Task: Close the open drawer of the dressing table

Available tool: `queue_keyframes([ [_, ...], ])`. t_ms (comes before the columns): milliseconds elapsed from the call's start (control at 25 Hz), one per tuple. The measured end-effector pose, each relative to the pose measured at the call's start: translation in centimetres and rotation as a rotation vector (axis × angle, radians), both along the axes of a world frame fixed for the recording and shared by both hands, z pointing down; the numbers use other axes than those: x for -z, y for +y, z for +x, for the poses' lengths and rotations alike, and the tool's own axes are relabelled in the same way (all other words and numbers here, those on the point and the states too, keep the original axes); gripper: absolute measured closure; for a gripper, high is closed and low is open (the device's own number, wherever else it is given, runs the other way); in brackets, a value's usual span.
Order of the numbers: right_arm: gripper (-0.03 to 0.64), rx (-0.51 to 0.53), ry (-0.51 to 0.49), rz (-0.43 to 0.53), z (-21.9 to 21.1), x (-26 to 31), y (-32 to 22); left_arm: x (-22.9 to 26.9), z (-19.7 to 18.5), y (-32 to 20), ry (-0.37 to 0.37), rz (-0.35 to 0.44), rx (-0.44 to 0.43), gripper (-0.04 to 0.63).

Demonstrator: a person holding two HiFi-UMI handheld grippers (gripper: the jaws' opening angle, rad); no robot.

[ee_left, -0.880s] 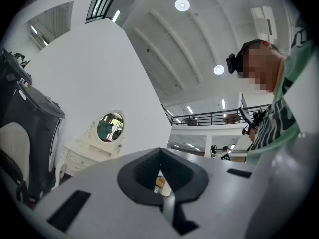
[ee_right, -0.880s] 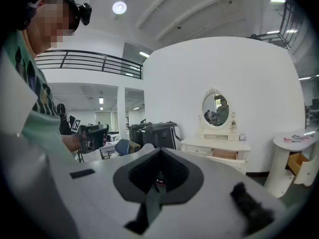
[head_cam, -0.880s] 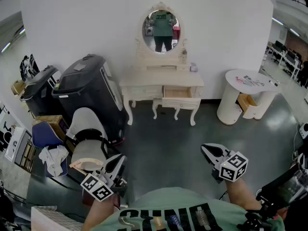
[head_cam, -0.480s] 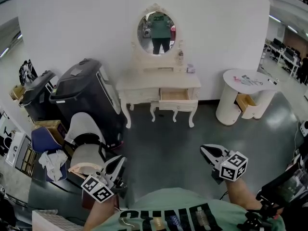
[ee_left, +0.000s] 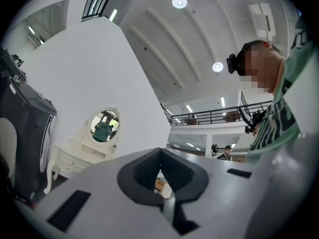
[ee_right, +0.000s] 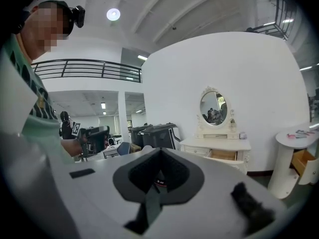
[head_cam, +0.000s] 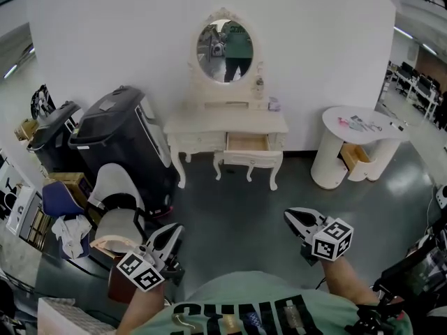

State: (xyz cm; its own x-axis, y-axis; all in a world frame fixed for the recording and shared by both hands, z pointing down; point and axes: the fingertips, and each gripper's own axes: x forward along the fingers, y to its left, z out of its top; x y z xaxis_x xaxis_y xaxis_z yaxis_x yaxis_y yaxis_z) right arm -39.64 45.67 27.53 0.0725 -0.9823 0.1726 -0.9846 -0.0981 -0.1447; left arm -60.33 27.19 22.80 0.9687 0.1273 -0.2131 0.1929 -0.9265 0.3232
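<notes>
My left gripper [head_cam: 170, 234] and right gripper [head_cam: 293, 218] hang with jaws pressed together on nothing, well apart from the dressing table [head_cam: 209, 124], whose drawer [head_cam: 246, 144] stands pulled out at its right front, so the closing isn't started.

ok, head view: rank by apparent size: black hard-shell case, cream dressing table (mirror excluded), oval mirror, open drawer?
1. black hard-shell case, though it stands nearer the camera, so its lead is unsure
2. cream dressing table, close behind
3. oval mirror
4. open drawer
</notes>
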Motion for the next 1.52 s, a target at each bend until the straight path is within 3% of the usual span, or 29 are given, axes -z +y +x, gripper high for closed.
queue_keyframes([
  [400,0.606,0.050,-0.013,-0.006,5.5,-0.7,2.0,-0.3,5.3,3.5,-0.029,-0.009,0.036,0.588],
  [680,0.606,0.018,-0.061,-0.004,9.1,-2.1,2.5,-1.2,9.4,3.6,-0.071,-0.009,-0.002,0.588],
  [880,0.606,-0.036,-0.079,-0.012,12.1,-3.3,0.3,-2.4,13.5,-0.1,-0.069,-0.030,-0.052,0.588],
  [1120,0.606,-0.138,-0.083,-0.018,16.1,-3.2,-5.6,-3.0,19.7,-7.8,-0.067,-0.049,-0.170,0.588],
  [1320,0.606,-0.248,-0.064,-0.002,19.8,-2.1,-9.5,-1.8,26.0,-14.6,-0.046,-0.019,-0.274,0.588],
  [1520,0.606,-0.327,-0.069,-0.028,22.2,-2.7,-12.8,-1.4,31.6,-18.4,-0.023,-0.020,-0.387,0.588],
])
